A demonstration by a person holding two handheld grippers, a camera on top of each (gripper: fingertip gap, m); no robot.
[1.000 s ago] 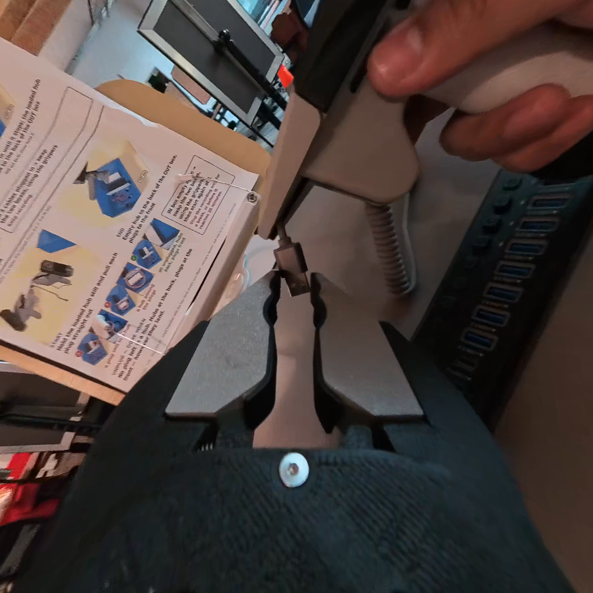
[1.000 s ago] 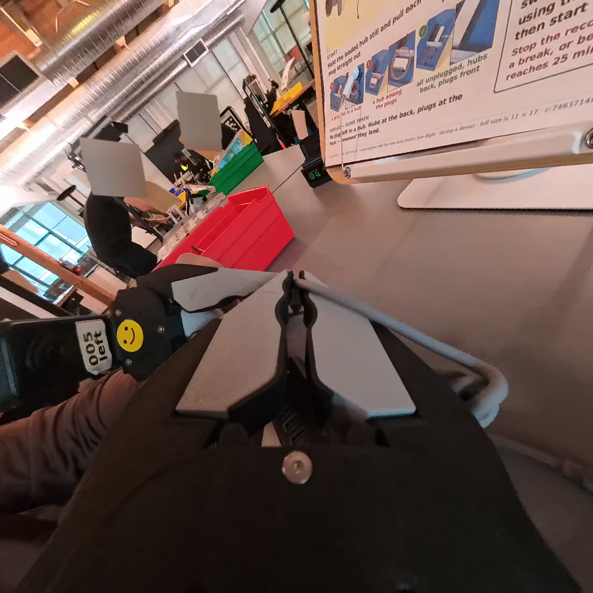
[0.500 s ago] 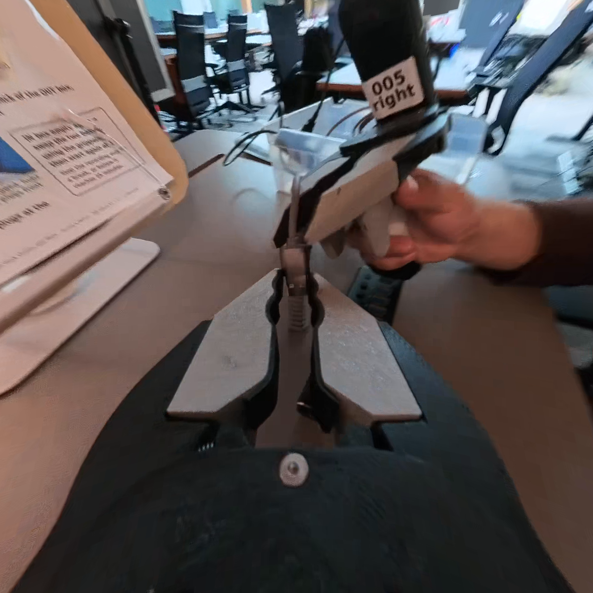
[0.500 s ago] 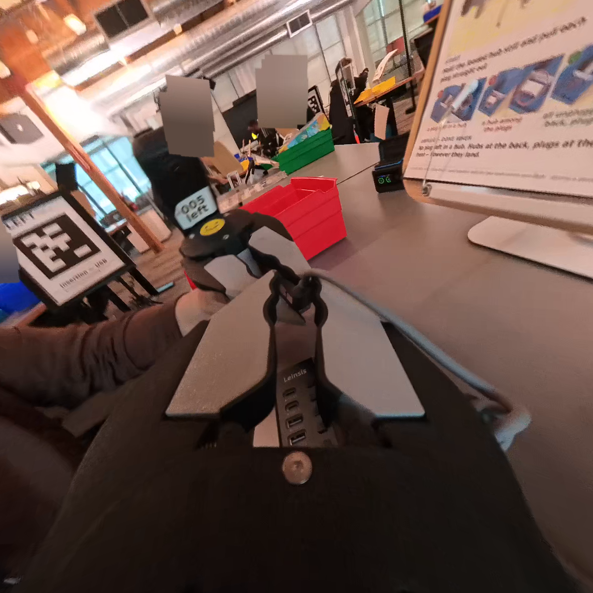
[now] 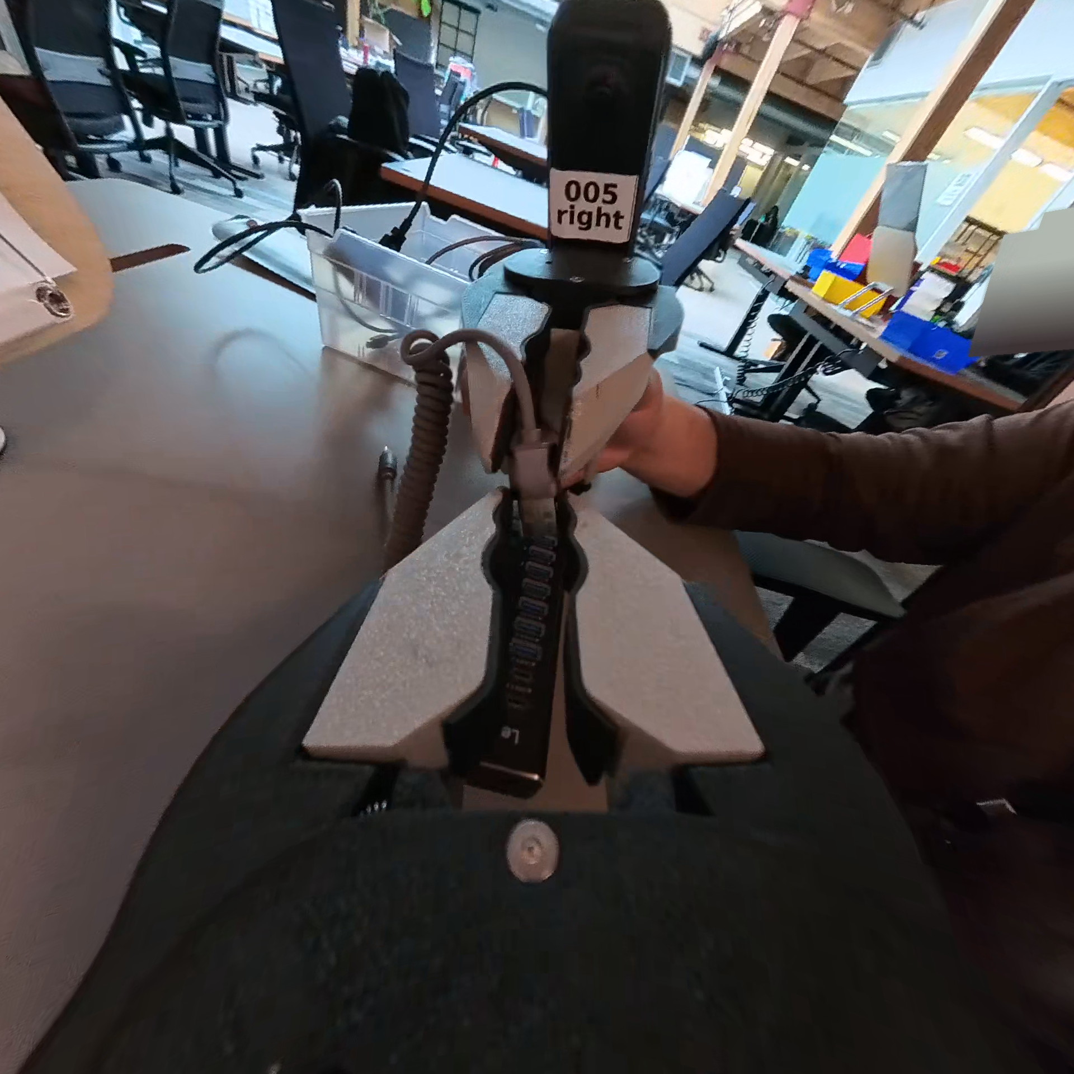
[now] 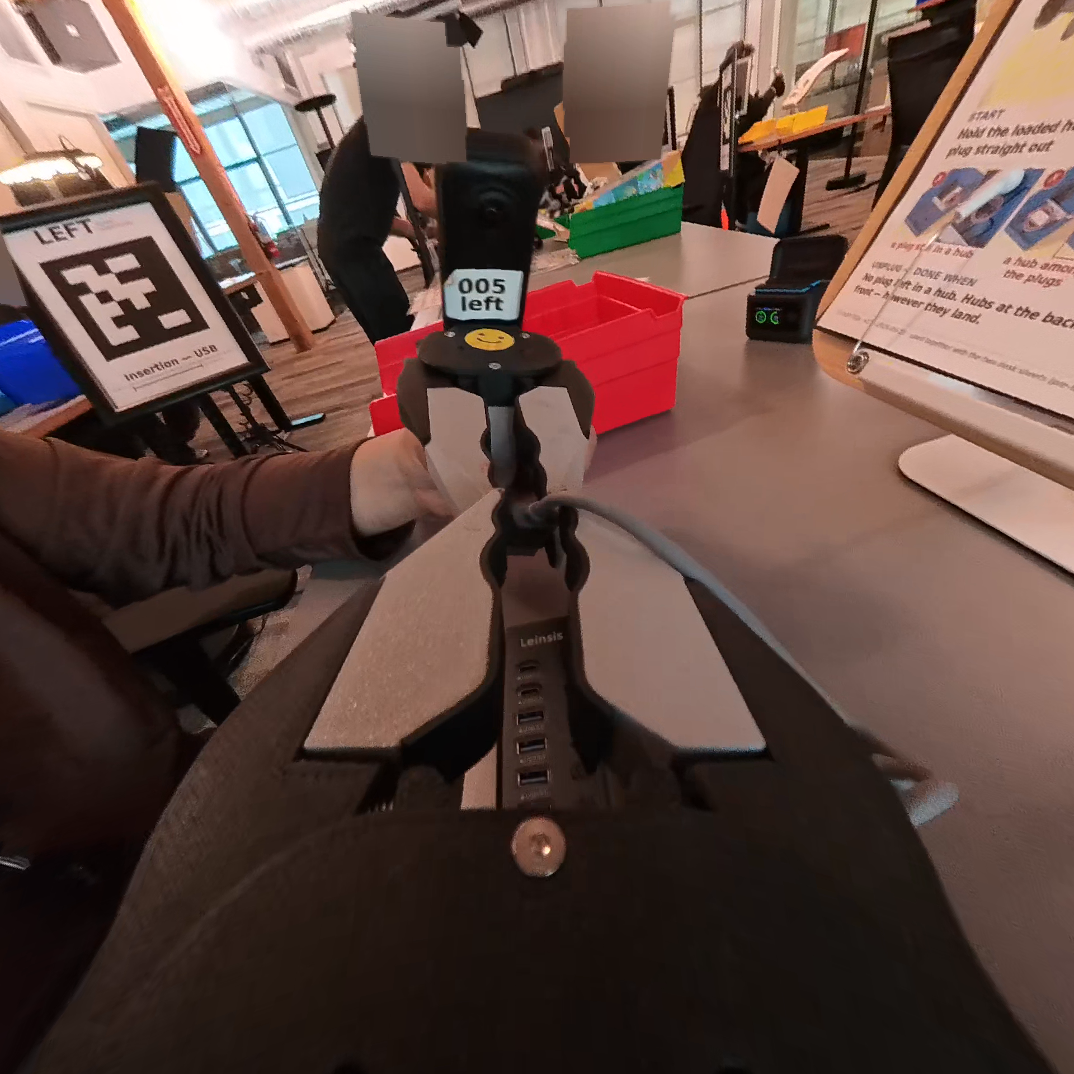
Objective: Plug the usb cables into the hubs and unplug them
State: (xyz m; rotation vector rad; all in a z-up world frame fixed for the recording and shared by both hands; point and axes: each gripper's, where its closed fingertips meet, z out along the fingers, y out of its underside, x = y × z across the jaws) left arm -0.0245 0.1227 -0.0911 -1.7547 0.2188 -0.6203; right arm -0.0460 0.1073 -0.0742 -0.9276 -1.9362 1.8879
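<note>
In the left wrist view a black USB hub point(image 5: 523, 639) with a row of blue ports shows in the narrow gap of my left gripper point(image 5: 534, 505). I cannot tell if the jaws pinch it. My right gripper point(image 5: 534, 447) faces it tip to tip, shut on a grey USB plug point(image 5: 530, 471). The plug's end reaches the hub's far end, and its coiled grey cable point(image 5: 427, 441) hangs to the left. In the right wrist view my right gripper point(image 6: 532, 511) holds the plug. The cable point(image 6: 639, 540) trails right, a black hub point(image 6: 532, 715) shows low between the fingers, and the left gripper point(image 6: 511, 476) is just ahead.
All of this is over a grey table point(image 5: 174, 465). A clear bin point(image 5: 395, 302) with cables stands behind the right gripper. A red bin point(image 6: 610, 343), a small black device point(image 6: 784, 302) and an instruction board on a white stand point(image 6: 988, 482) are on the table. A marker sign point(image 6: 128, 296) stands at the left. People are in the background. The tips of both grippers are at nearly the same place.
Both views have swung from tilted to level. The grippers now meet tip to tip. The hub now shows between my left fingers. The plug sits at the right fingertips instead of hanging out below them.
</note>
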